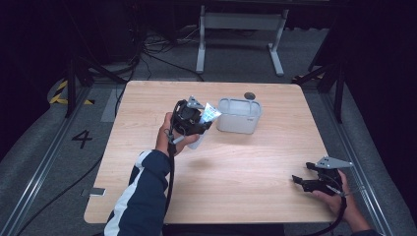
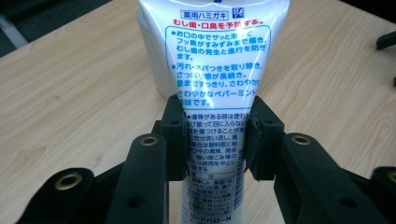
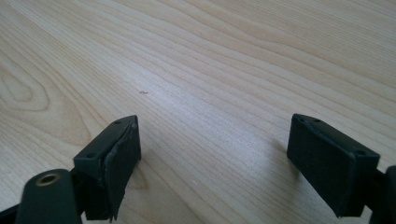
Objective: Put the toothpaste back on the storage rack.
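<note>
My left gripper [image 1: 199,129] is shut on a white toothpaste tube [image 2: 217,93] printed with blue and red Japanese text. Its black pads [image 2: 179,140] squeeze the tube's sides, and the tube's flat end [image 1: 211,113] points toward a white plastic bin [image 1: 239,115] on the table. In the left gripper view the bin [image 2: 152,56] stands right behind the tube. A hand in a navy and white sleeve carries this gripper above the table's middle. My right gripper [image 1: 298,181] rests low near the table's front right corner, jaws wide apart [image 3: 212,158] over bare wood, holding nothing.
A small dark round object [image 1: 250,95] lies behind the bin near the table's far edge. The wooden table [image 1: 246,167] has free room across its front and right. Beyond it stand a white metal frame [image 1: 241,29] and cables on the floor.
</note>
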The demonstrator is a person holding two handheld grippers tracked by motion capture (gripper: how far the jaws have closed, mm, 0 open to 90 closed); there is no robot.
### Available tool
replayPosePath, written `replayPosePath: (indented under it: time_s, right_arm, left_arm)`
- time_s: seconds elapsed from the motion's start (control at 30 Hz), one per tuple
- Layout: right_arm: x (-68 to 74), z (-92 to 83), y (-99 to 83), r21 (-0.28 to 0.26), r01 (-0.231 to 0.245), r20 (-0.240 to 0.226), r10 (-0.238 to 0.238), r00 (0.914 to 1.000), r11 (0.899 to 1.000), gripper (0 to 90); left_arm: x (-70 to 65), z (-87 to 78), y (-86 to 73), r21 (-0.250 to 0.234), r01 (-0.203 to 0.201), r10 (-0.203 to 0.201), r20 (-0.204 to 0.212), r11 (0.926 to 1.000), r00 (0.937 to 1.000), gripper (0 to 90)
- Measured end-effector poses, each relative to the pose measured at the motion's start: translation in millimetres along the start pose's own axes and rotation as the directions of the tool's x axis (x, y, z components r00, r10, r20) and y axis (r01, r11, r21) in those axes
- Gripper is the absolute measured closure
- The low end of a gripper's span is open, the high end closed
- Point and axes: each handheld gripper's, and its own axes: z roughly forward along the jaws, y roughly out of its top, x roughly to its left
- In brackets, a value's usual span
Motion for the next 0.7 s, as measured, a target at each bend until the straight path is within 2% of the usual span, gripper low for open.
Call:
replayPosePath:
  time_s: [0.13, 0.3, 0.33, 0.43, 0.53, 0.7]
  right_arm:
    - [0.0, 0.0, 0.0, 0.0, 0.0, 0.0, 0.0, 1.0, 1.0, 17.8]
    - [0.0, 0.0, 0.0, 0.0, 0.0, 0.0, 0.0, 1.0, 1.0, 17.8]
    - [-0.1, 0.0, 0.0, 0.0, 0.0, 0.0, 0.0, 1.0, 1.0, 17.8]
    - [0.0, -0.1, 0.0, 0.0, 0.0, 0.0, 0.0, 1.0, 1.0, 17.8]
    - [0.0, 0.0, 0.0, 0.0, 0.0, 0.0, 0.0, 1.0, 1.0, 17.8]
    - [0.0, 0.0, 0.0, 0.0, 0.0, 0.0, 0.0, 1.0, 1.0, 17.8]
  left_arm:
    - [0.4, -2.6, 7.4, -0.015, -0.019, 0.019, -0.001, 0.9997, 0.9998, 65.9]
    - [2.5, -5.3, 14.3, -0.043, -0.018, 0.018, 0.006, 0.9989, 0.9998, 65.9]
    - [3.4, -6.2, 18.4, -0.065, -0.016, 0.017, 0.011, 0.9978, 0.9998, 65.9]
    - [5.3, -7.5, 22.3, -0.072, -0.024, 0.026, 0.02, 0.9971, 0.9995, 65.8]
    - [6.4, -8.6, 27.2, -0.094, -0.014, 0.017, 0.026, 0.9954, 0.9995, 65.7]
    - [5.4, -10.2, 36.6, -0.112, -0.03, 0.032, 0.02, 0.9932, 0.9993, 65.8]
